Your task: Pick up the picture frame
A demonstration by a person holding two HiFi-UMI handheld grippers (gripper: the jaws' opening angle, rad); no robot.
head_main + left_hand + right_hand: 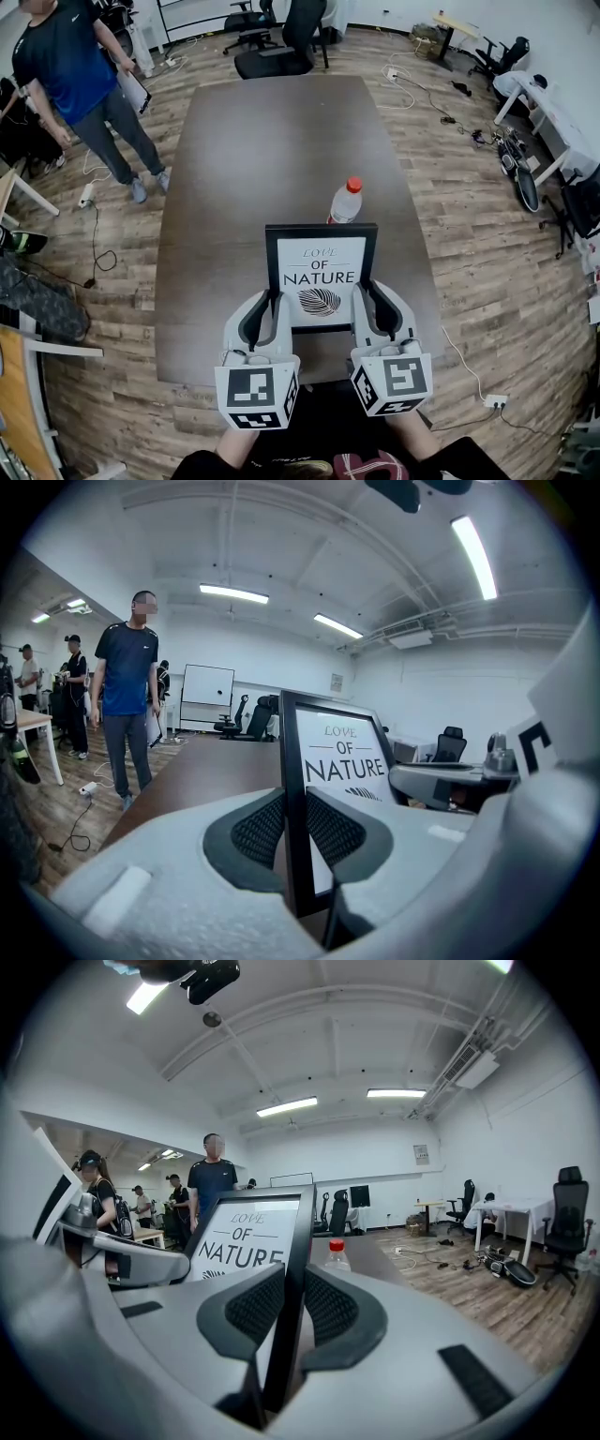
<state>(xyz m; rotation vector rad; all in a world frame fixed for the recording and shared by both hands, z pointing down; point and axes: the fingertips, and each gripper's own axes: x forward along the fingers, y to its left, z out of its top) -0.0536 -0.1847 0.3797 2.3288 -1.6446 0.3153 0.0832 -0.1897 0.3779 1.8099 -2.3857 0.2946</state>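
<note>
Grasp made — the left gripper (pixel 271 305) and right gripper (pixel 367 298) each pinch a side edge of the upright picture frame (pixel 321 272) — only lifting it clear of the table (pixel 244 169) seems left.

One picture frame (pixel 321 272). Two grippers: one left gripper (pixel 269 302), one right gripper (pixel 373 295). One bottle (pixel 345 202). One table (pixel 281 150). Two black office chairs (pixel 291 42) at its far end. One person (pixel 66 56) in the head view; at least four people (pixel 73 691) in the left gripper view
</note>
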